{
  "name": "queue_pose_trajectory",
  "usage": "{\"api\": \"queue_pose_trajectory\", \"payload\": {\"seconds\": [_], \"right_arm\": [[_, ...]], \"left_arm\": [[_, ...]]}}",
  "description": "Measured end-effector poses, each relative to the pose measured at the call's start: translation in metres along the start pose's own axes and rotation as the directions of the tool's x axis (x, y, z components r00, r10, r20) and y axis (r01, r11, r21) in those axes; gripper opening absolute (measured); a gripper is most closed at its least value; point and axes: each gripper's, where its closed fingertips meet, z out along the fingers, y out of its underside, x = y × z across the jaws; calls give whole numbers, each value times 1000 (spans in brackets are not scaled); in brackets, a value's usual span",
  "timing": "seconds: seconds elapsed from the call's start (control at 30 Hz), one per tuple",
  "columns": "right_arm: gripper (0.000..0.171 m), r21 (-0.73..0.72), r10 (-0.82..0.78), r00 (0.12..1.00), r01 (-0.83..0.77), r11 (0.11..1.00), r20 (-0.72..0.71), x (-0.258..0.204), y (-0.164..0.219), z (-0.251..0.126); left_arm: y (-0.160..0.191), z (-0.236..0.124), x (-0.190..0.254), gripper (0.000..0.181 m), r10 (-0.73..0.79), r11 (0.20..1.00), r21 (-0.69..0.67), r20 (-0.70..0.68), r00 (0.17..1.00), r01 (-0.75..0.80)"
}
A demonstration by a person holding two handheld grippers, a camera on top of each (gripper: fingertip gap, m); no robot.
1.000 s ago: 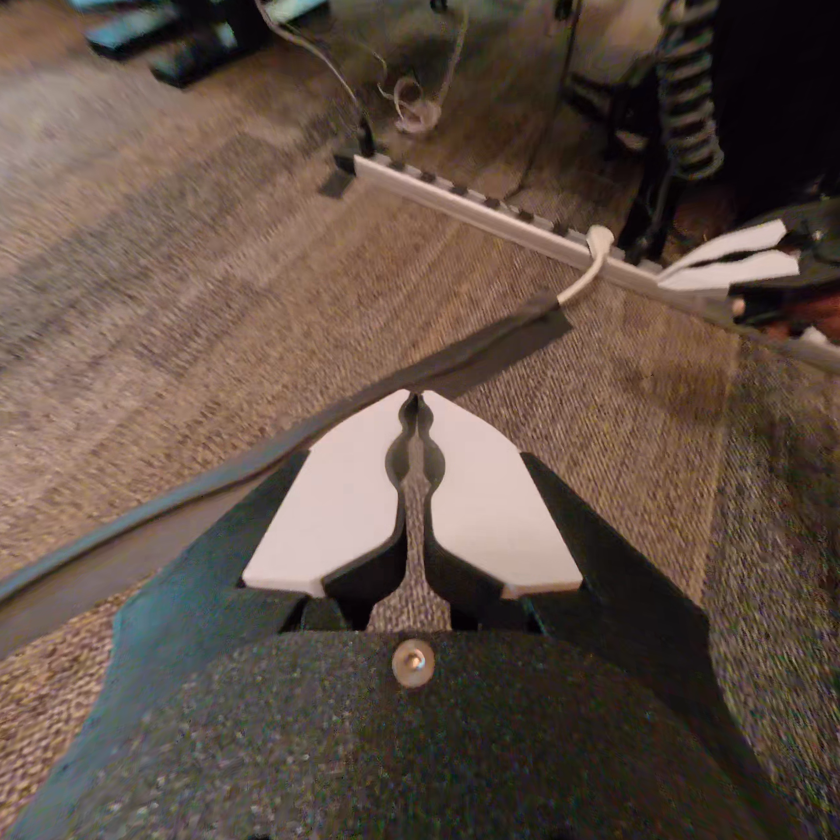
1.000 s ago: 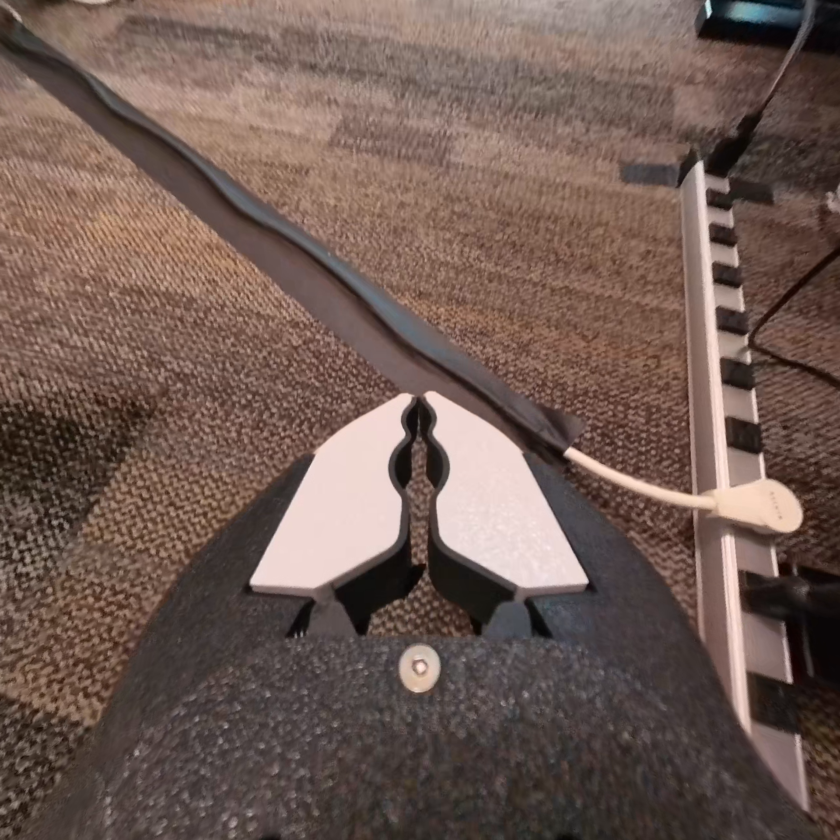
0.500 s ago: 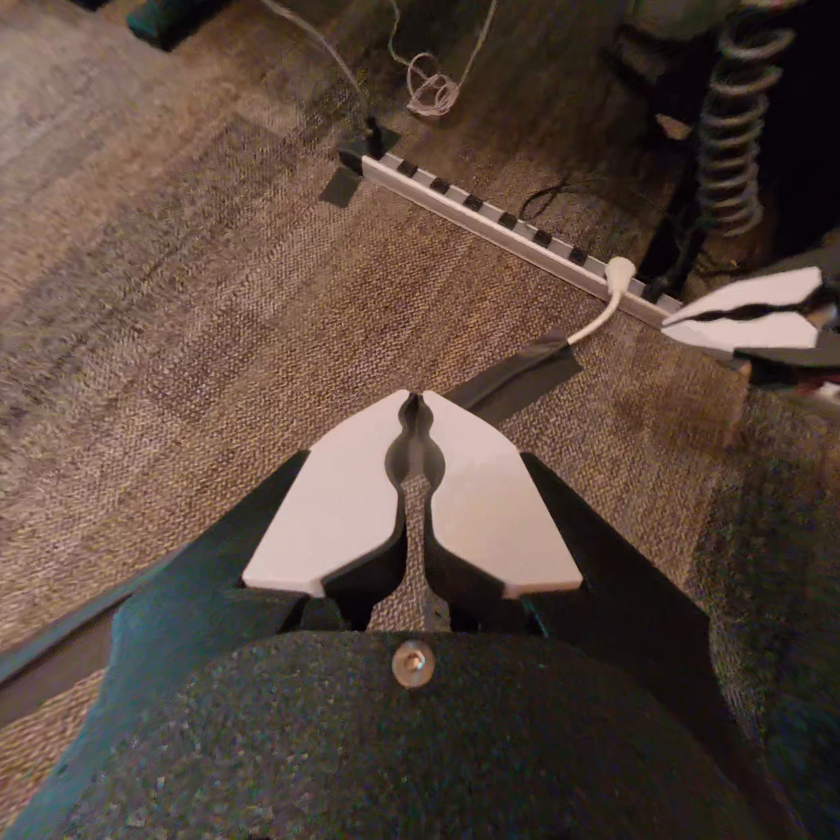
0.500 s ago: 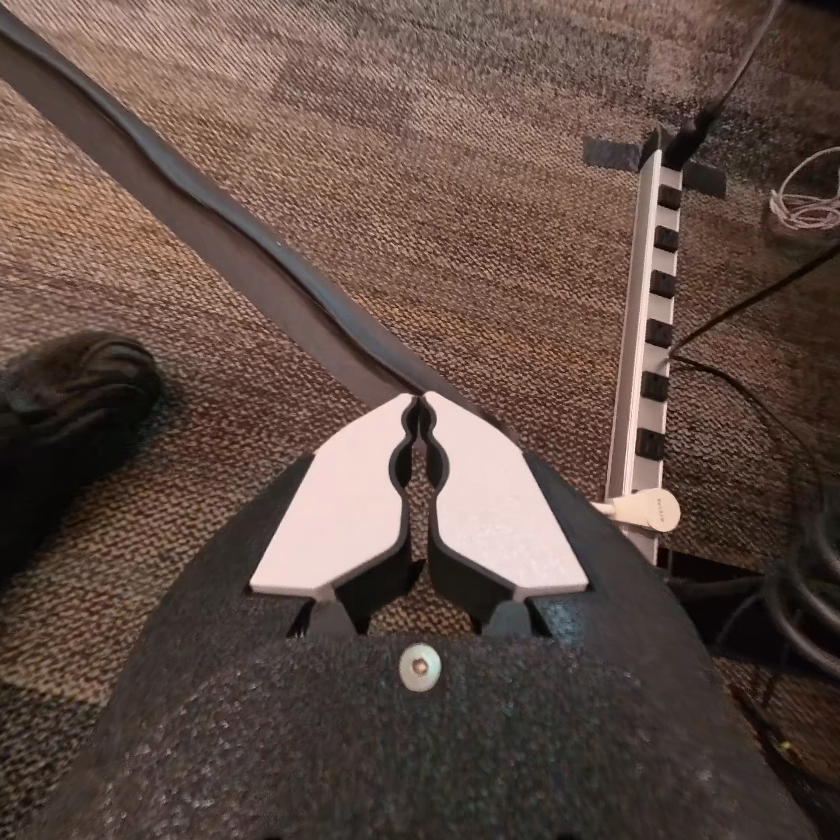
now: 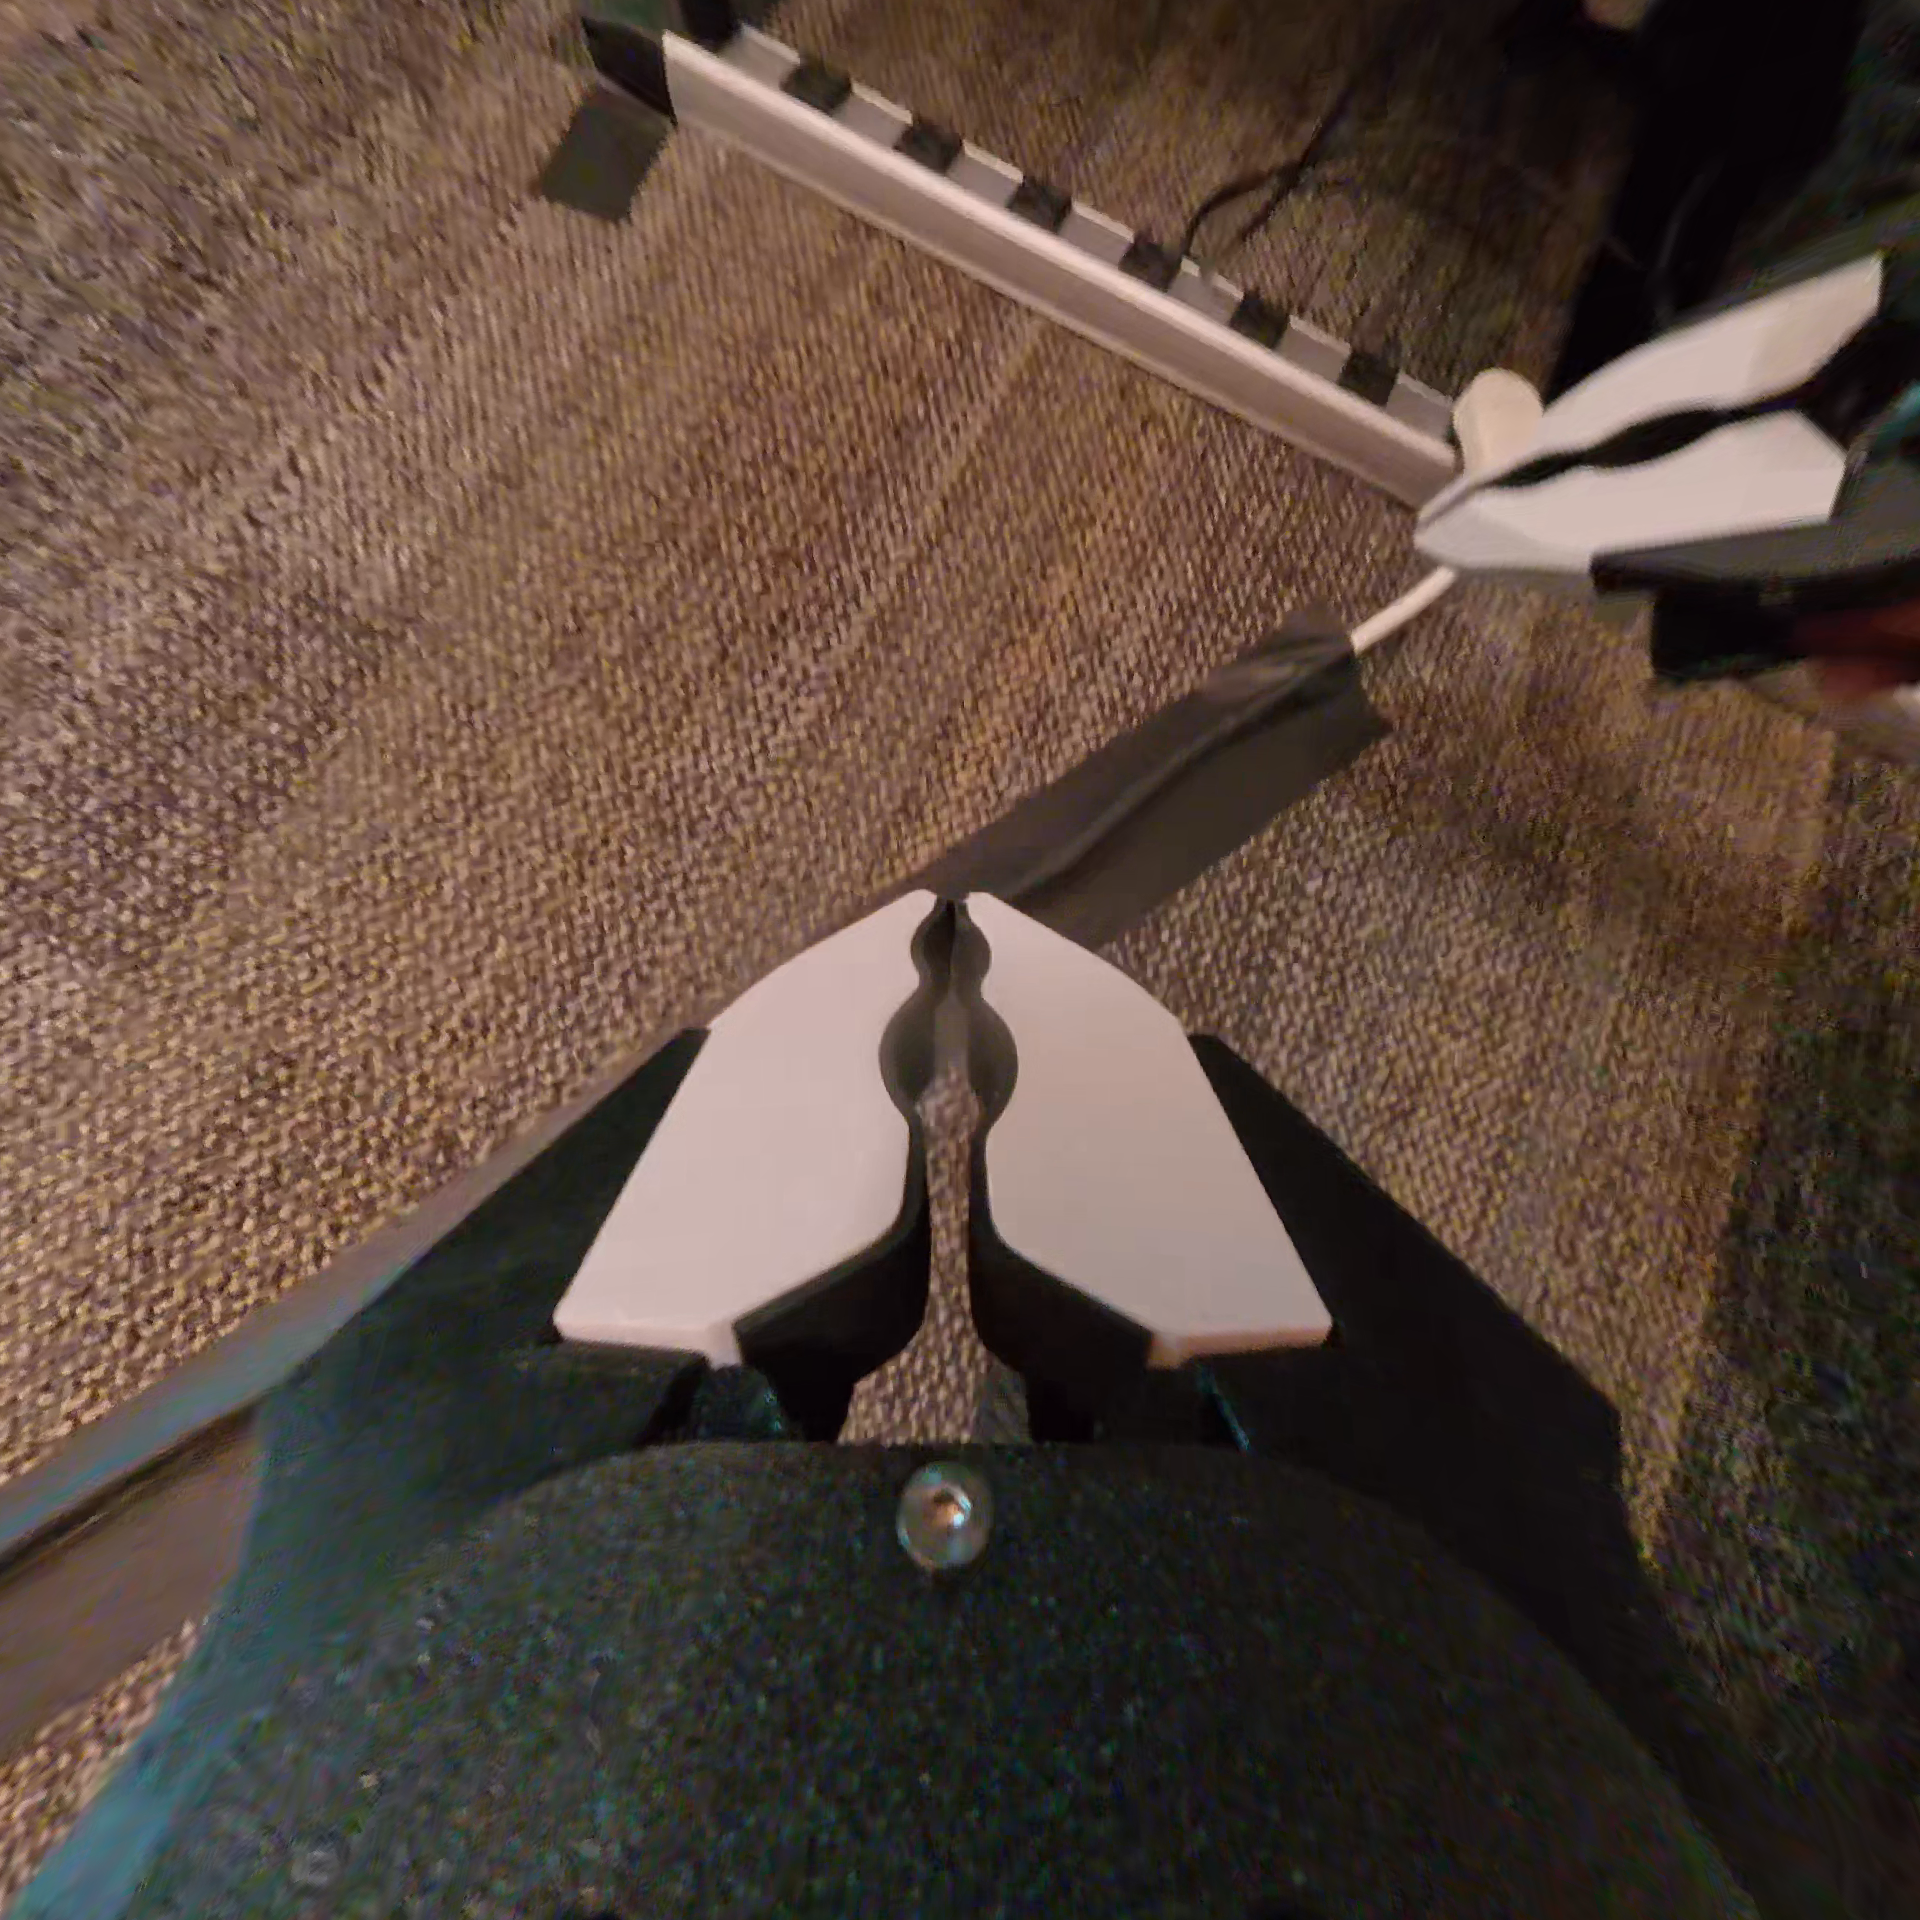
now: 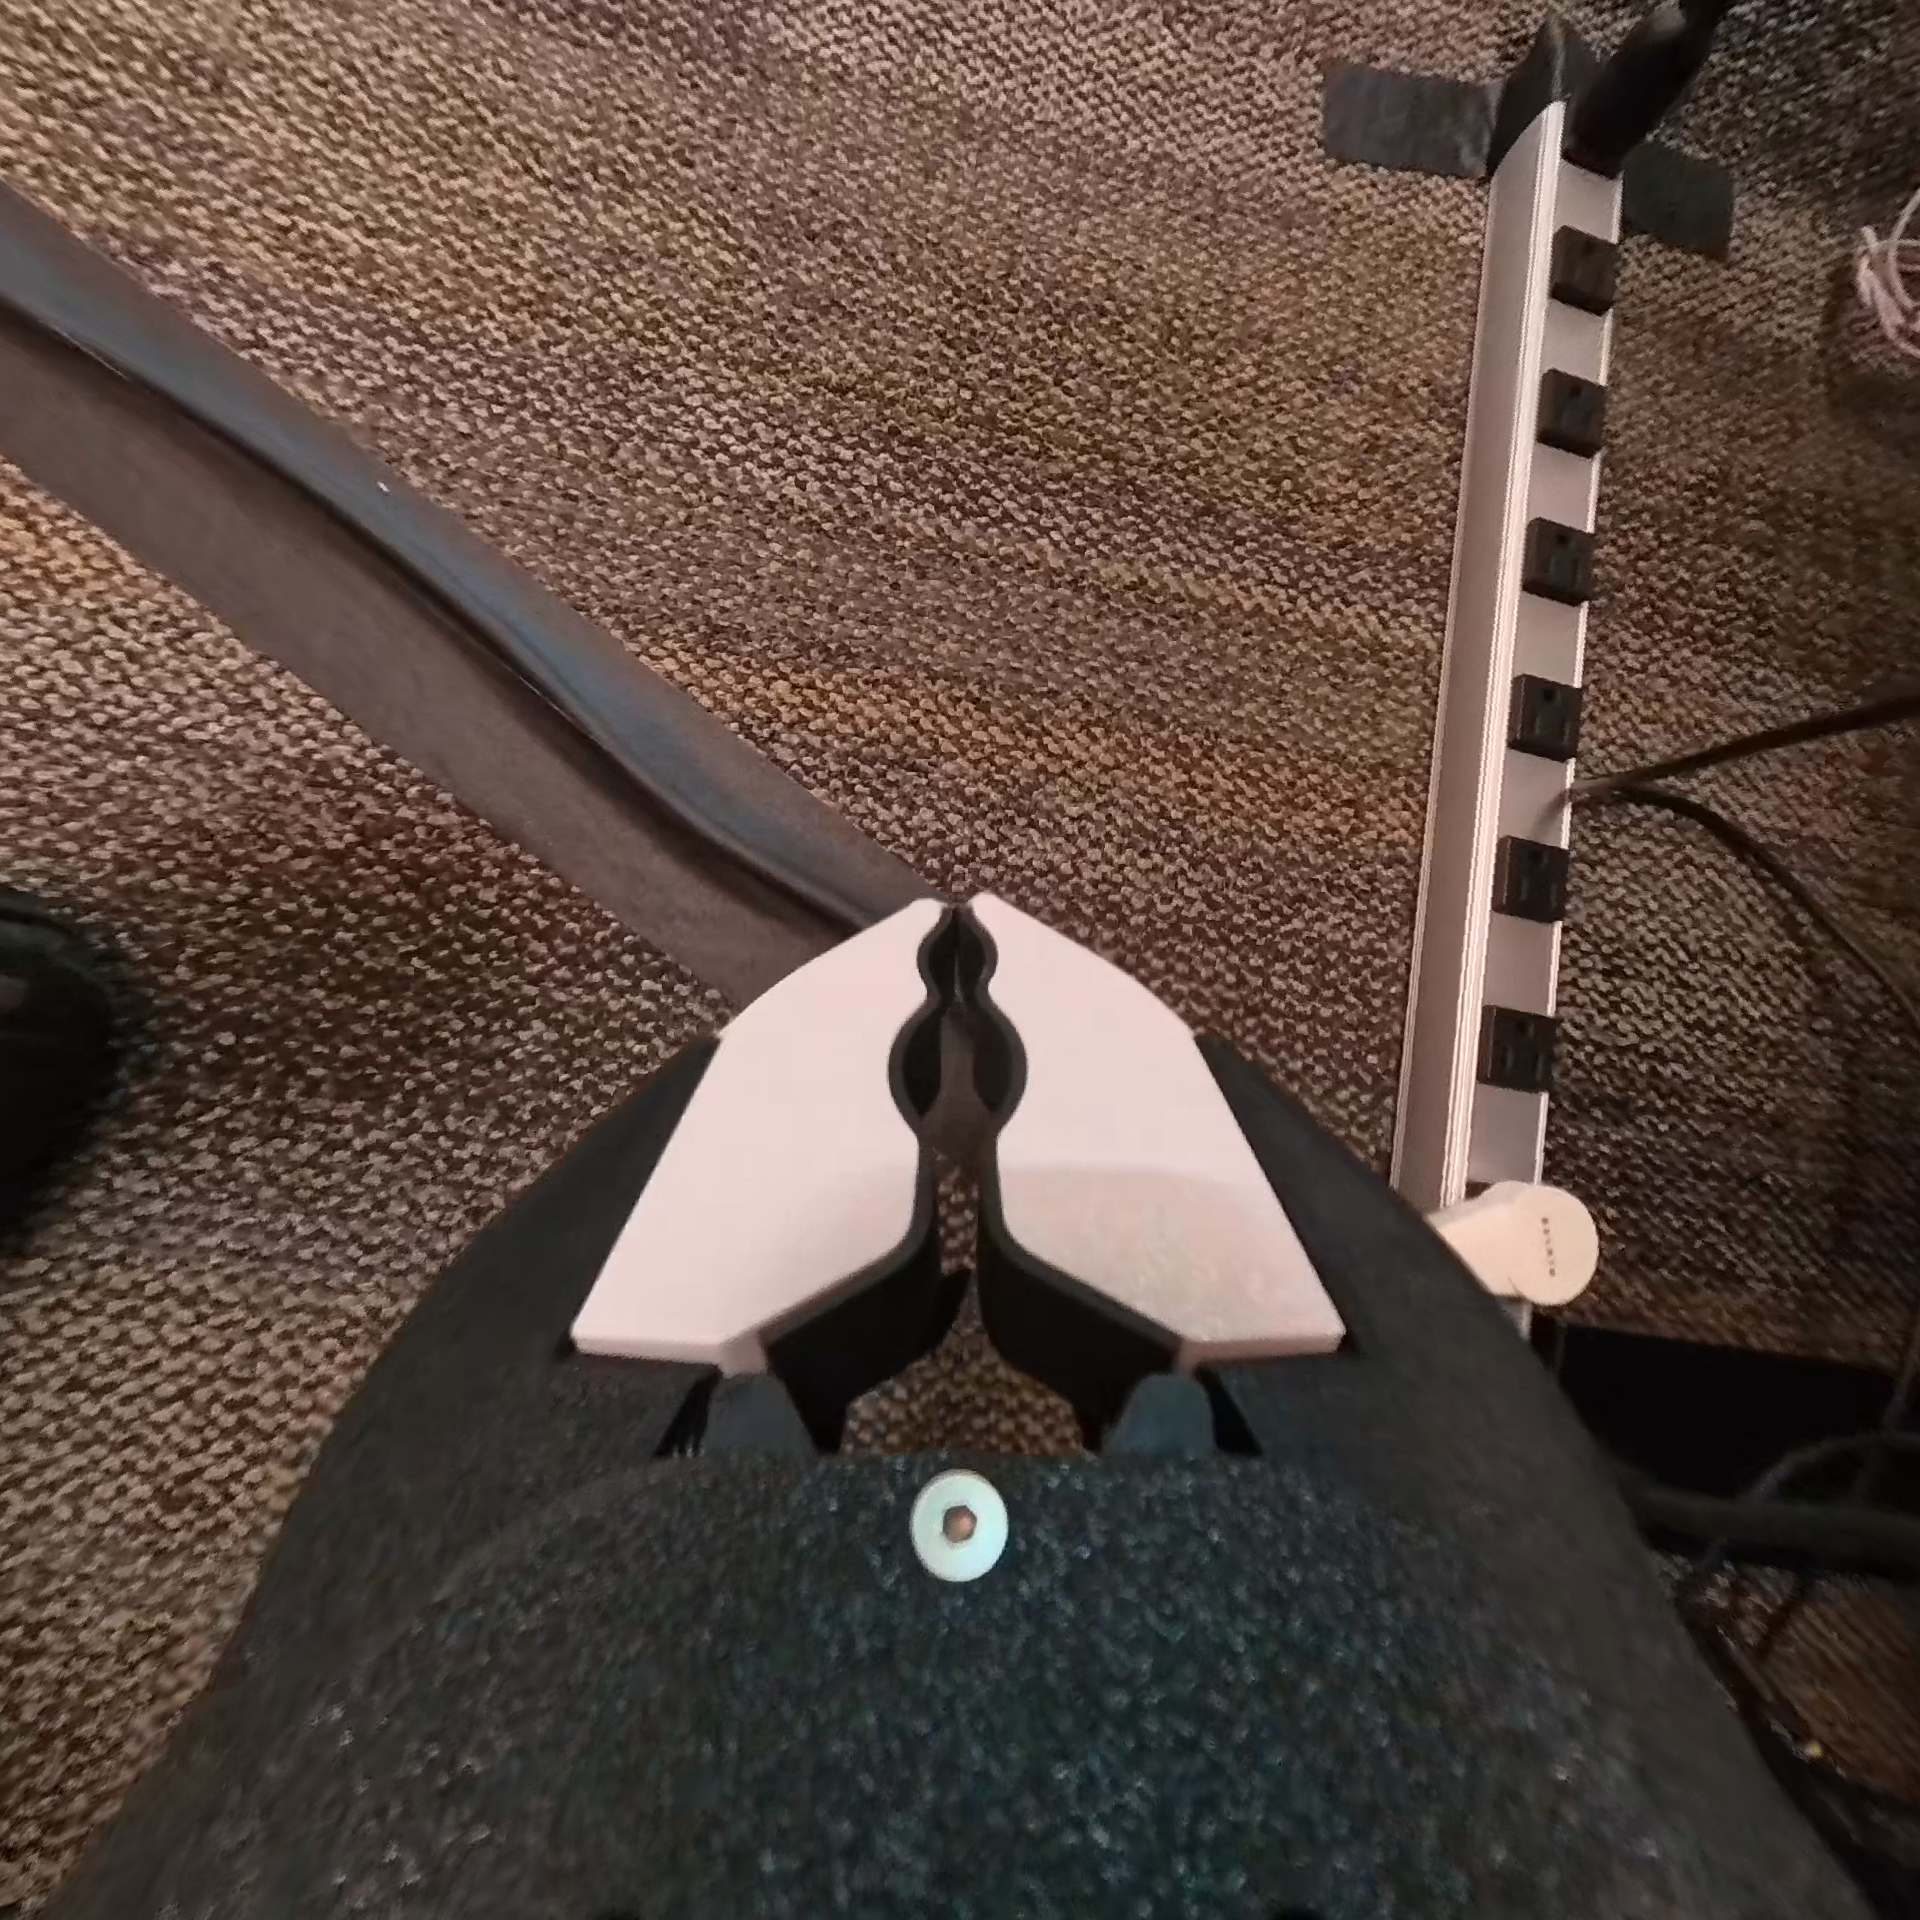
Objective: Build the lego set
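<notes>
Searching both wrist views turns up no lego pieces at all; only a brown woven carpet (image 5: 623,644) fills the ground beneath the two grippers. The left gripper (image 5: 951,906) has its white fingers (image 5: 769,1164) pressed tip to tip with nothing between them, and it points down over the carpet. The right gripper (image 6: 958,906) is clenched the same way, tips meeting and empty; it also shows at the right edge of the left wrist view (image 5: 1439,525), fingers together, just in front of the power strip.

A strip of black tape (image 6: 343,582) runs diagonally across the carpet, covering a cable that makes a ridge along it. In the left wrist view the tape (image 5: 1174,790) ends just beyond the left gripper's tips, and a white cord (image 5: 1403,613) comes out of its end toward a white plug (image 6: 1517,1242) seated in a long white power strip (image 6: 1507,665). The strip lies flat on the carpet, with a row of dark outlets along it, and black tape patches (image 6: 1403,109) hold its far end down. Thin dark cables (image 6: 1766,727) lead away from the strip on the right. A dark object (image 6: 42,1049) sits at the left edge of the right wrist view, too cut off to identify
</notes>
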Motion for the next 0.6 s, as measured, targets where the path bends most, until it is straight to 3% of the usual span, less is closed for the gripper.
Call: {"api": "queue_pose_trajectory", "payload": {"seconds": [0.23,0.6], "right_arm": [[0,31,30,1000,-30,999,2,2,6,13],[1,264,42,999,-44,964,15,25,30,-1]], "left_arm": [[60,-21,-18,0,-35,997,-63,4,999,36],[111,-41,-34,0,-44,995,-87,-40,998,40]]}}
